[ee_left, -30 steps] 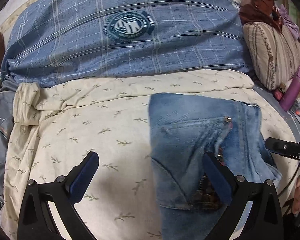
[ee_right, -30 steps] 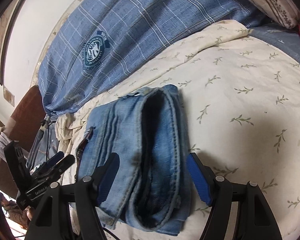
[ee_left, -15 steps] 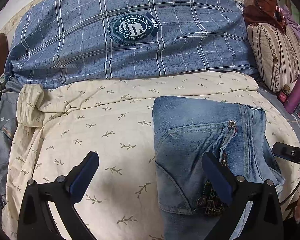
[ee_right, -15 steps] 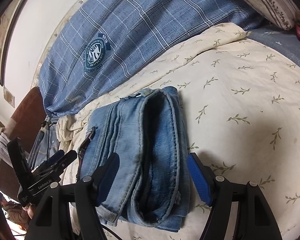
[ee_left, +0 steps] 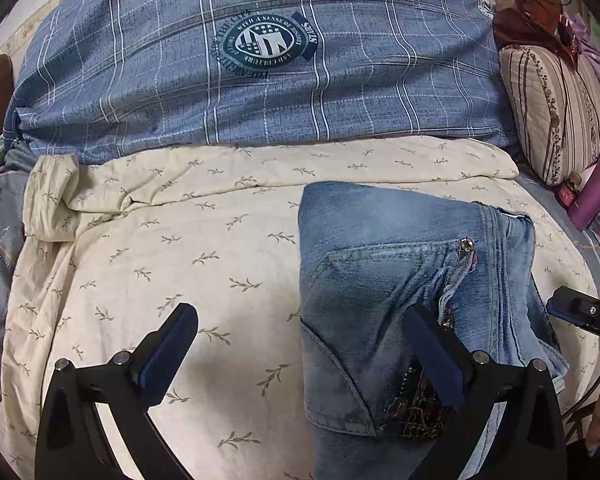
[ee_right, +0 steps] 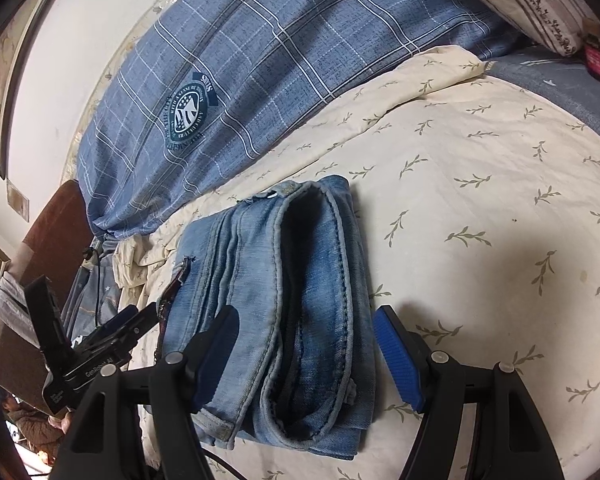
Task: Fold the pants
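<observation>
Jeans [ee_left: 400, 280] nearer; cream sheet [ee_left: 180, 240], plaid duvet [ee_left: 260, 100].

Each hand-held gripper, the left one [ee_left: 300, 344] and the right one [ee_right: 306, 354], is a matte black frame with silver screws and two fingers faced in ribbed blue pads [ee_right: 398, 362], one side carrying white lettering.

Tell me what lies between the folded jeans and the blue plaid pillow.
Only cream leaf-print sheet separates jeans from plaid pillow, per the left wrist view.
</observation>
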